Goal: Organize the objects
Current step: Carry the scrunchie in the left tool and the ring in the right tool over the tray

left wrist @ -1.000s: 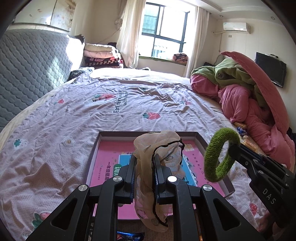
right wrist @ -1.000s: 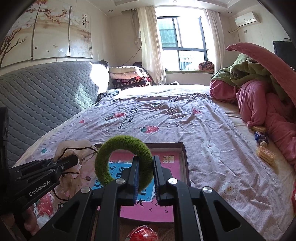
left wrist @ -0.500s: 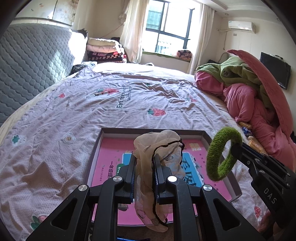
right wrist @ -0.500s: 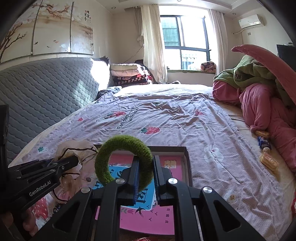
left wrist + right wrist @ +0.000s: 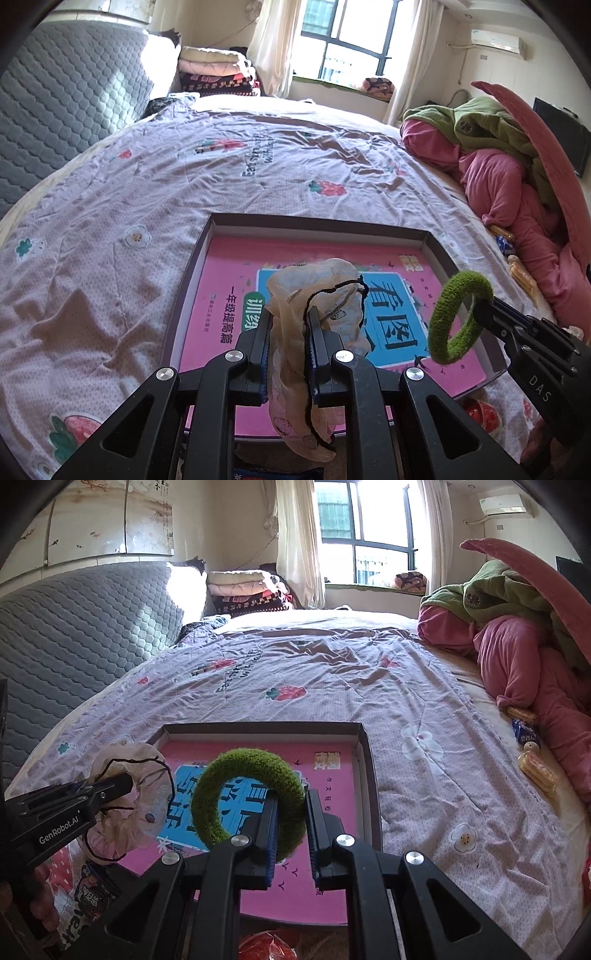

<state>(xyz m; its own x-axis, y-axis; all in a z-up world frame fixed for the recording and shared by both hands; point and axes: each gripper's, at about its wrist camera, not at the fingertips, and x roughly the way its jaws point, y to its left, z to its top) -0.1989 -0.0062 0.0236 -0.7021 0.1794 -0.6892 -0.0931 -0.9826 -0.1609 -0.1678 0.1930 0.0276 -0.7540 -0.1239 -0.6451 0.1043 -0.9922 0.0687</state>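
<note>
While both claws hang low over the near end of the bed, each is clenched on a soft hair tie. Nearest the left camera, the left claw (image 5: 289,334) pinches a sheer beige scrunchie (image 5: 314,295) with a thin black cord trailing off it; the fabric droops below the jaws. To its right, the right claw (image 5: 290,825) grips a fuzzy green hair ring (image 5: 245,797) by its right side, so the loop stands upright and mostly clear of the jaws.

Just beyond and below both sits a shallow dark tray (image 5: 321,223) lined with a pink book cover (image 5: 236,280), lying on the lilac bedsheet (image 5: 110,221). Both ties appear to hover above the tray, not yet set down.

My guess is the drop comes next, and that is where trouble sits. The black cord could snag on a jaw and drag the scrunchie back out when the claw lets go. The green ring, released on edge, may roll over the low rim onto the sheet. Farther right, snack packets (image 5: 535,764) lie beside a heap of pink and green bedding (image 5: 524,635).
</note>
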